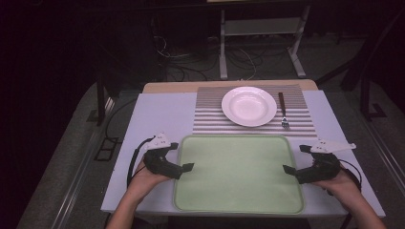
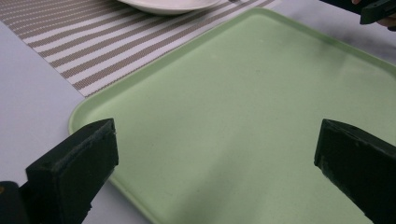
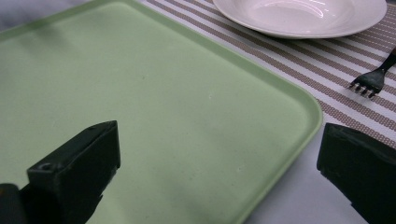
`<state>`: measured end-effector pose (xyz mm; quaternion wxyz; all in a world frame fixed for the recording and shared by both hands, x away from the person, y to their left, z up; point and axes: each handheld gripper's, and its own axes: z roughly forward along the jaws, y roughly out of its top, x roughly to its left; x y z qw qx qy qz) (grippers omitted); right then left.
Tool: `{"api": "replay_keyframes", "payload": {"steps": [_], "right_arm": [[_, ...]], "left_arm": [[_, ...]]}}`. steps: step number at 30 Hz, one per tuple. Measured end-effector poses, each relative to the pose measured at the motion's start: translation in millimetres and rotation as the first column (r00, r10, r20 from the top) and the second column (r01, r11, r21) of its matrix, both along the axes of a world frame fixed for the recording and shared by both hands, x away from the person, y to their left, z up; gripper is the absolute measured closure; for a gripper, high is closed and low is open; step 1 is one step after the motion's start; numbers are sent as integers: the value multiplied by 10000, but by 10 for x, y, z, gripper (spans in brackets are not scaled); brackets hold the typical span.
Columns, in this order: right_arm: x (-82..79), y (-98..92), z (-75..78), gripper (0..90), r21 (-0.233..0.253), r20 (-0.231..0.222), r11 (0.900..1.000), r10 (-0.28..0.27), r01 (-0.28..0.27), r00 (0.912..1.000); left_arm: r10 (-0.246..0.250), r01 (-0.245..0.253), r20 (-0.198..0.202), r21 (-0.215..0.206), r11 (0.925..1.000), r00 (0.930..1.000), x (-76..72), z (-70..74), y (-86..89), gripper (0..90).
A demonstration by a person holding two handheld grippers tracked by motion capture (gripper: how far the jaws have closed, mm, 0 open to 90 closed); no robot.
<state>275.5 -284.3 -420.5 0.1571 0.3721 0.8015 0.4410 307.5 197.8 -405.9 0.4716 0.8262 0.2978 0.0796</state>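
Table (image 1: 157,114): pale grey-white top, smooth and matte, rectangular; tan wooden edge showing along the far side.
Room: dark, dim around the table; grey floor (image 1: 57,157); loose cables (image 1: 181,62) on the floor beyond the far edge; pale metal frame legs (image 1: 223,47) farther back.
Mat (image 1: 210,112): woven, ribbed, brown and white stripes running across; lying on the far half of the table, its near edge just beside the tray.
Plate (image 1: 249,106): white, round, glossy, shallow with a broad rim; resting on the mat, empty.
Fork (image 1: 282,110): dark handle, dark tines pointing toward the near side; lying on the mat just right of the plate, apart from it.
Tray (image 1: 239,174): pale green, smooth plastic look, rectangular with rounded corners and a low raised rim; empty, flat on the near half of the table.
Left tongs (image 1: 187,168): black, blocky, held in the left hand (image 1: 143,181); spread wide, holding nothing; poised at the tray's left edge, over its near left part in the left gripper view (image 2: 215,154).
Right tongs (image 1: 288,170): black, held in the right hand (image 1: 341,183); spread wide, holding nothing; poised at the tray's right edge, one jaw over the tray and one over bare table in the right gripper view (image 3: 217,154).
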Motion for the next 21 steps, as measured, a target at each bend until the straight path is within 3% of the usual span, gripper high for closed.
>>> {"api": "replay_keyframes", "payload": {"steps": [21], "right_arm": [[16, -28, -5, 0, 70, -110, 9998, -175, 176, 9998]], "left_arm": [[-159, 159, -136, 48, 9999, 9998, -50, -69, -49, 0]]}}
